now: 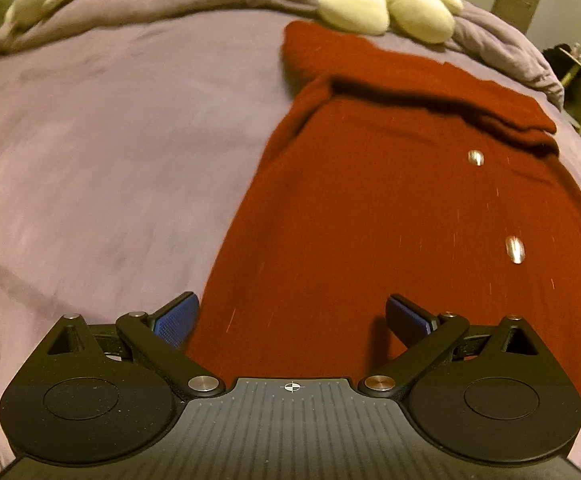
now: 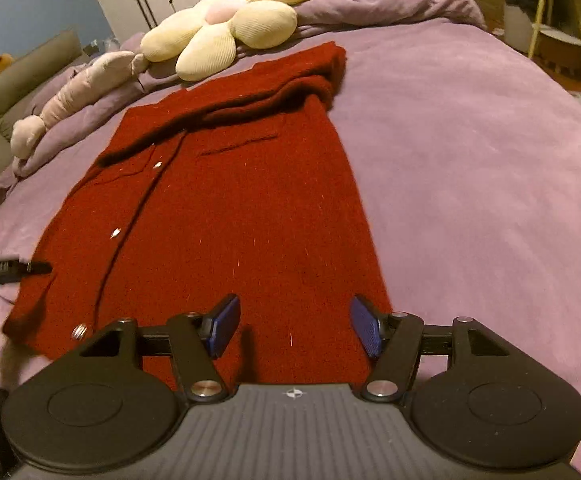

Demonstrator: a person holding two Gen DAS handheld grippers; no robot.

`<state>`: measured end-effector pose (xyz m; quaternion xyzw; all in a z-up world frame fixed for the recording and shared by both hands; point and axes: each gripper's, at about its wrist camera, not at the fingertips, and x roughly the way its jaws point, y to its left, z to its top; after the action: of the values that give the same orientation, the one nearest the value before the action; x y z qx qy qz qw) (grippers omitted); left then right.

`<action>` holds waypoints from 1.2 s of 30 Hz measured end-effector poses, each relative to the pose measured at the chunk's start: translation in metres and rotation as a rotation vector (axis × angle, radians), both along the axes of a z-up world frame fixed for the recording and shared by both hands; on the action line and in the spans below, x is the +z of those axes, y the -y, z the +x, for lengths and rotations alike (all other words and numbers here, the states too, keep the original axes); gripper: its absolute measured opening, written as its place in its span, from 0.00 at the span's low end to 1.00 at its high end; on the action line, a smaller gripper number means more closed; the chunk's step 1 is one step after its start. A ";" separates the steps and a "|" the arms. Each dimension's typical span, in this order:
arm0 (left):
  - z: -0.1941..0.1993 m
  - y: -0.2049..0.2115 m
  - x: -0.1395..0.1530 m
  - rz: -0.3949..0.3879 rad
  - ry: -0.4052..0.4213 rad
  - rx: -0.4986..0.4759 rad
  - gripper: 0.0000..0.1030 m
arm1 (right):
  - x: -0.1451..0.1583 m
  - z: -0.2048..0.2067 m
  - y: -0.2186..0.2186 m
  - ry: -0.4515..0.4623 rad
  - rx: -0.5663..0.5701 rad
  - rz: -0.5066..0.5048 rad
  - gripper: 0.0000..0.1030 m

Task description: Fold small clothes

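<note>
A dark red knit cardigan with silver buttons lies flat on the purple bed; its sleeves are folded across the top. It also shows in the right wrist view. My left gripper is open and empty, hovering over the cardigan's near left hem edge. My right gripper is open and empty, over the near right part of the hem. The tip of the left gripper shows at the left edge of the right wrist view, beside the cardigan's left edge.
The purple bedspread stretches wide on both sides of the cardigan. A cream flower-shaped cushion and a pale plush toy lie at the bed's far end on a bunched purple duvet. A yellow-green chair stands beyond the bed.
</note>
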<state>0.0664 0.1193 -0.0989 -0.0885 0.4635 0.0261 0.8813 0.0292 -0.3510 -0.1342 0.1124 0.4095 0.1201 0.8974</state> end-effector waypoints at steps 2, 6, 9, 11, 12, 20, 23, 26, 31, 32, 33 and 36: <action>-0.017 -0.007 0.000 -0.037 -0.008 0.003 0.99 | 0.006 -0.013 0.009 0.007 -0.032 0.013 0.71; -0.031 -0.018 0.002 -0.061 0.004 0.031 0.98 | 0.008 -0.019 0.022 -0.003 -0.085 -0.003 0.77; -0.033 -0.027 0.001 -0.106 -0.016 0.079 0.88 | 0.003 -0.016 0.028 -0.024 -0.072 0.058 0.76; -0.035 -0.035 0.001 -0.132 -0.019 0.114 0.87 | -0.005 -0.011 0.030 -0.052 -0.067 0.101 0.69; -0.037 -0.038 0.001 -0.132 -0.020 0.136 0.87 | -0.009 -0.008 0.031 -0.067 -0.067 0.117 0.66; -0.034 -0.049 -0.012 -0.231 -0.067 0.098 0.76 | -0.021 0.002 0.042 -0.115 -0.094 0.179 0.30; -0.034 -0.054 -0.010 -0.274 -0.056 0.081 0.61 | -0.018 0.001 0.045 -0.120 -0.080 0.198 0.26; -0.033 -0.058 -0.008 -0.300 -0.051 0.072 0.46 | -0.014 0.002 0.046 -0.115 -0.059 0.201 0.24; -0.034 -0.064 -0.011 -0.348 -0.042 0.074 0.42 | -0.007 0.005 0.039 -0.096 -0.010 0.216 0.23; -0.033 -0.065 -0.012 -0.346 -0.044 0.075 0.45 | -0.007 0.007 0.037 -0.099 -0.008 0.208 0.29; -0.032 -0.065 -0.013 -0.349 -0.051 0.077 0.46 | -0.008 0.009 0.035 -0.109 -0.016 0.195 0.31; -0.031 -0.064 -0.012 -0.362 -0.051 0.076 0.51 | -0.015 0.017 0.033 -0.147 -0.020 0.210 0.35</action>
<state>0.0354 0.1833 -0.1111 -0.2626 0.4792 -0.0221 0.8372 0.0465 -0.3838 -0.1491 0.2185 0.4581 0.1449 0.8493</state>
